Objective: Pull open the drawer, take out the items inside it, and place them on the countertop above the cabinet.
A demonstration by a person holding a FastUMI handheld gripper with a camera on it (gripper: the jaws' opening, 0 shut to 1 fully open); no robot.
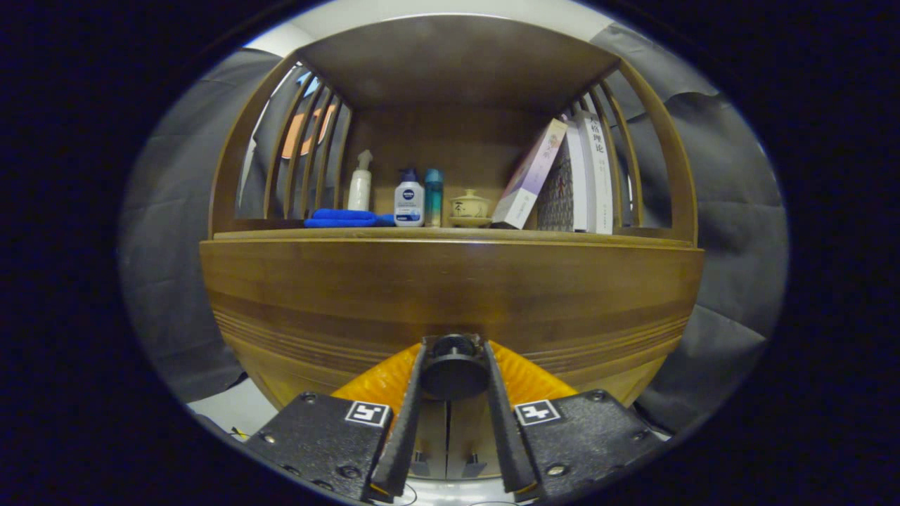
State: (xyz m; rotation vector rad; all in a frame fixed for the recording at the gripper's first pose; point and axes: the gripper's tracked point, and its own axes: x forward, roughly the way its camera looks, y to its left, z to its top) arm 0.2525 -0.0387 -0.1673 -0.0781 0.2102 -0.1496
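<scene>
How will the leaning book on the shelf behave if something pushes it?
The leaning book rests tilted against upright books, so a push would probably slide or topple it. It looks stiff and boxy. The gripper is far below, its fingers closed on the dark drawer knob.

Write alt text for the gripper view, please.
The hand-held gripper has both fingers closed on the round black drawer knob of a brown wooden cabinet. On the countertop above stand bottles, a folded blue cloth, a small lidded cup and leaning books.
</scene>
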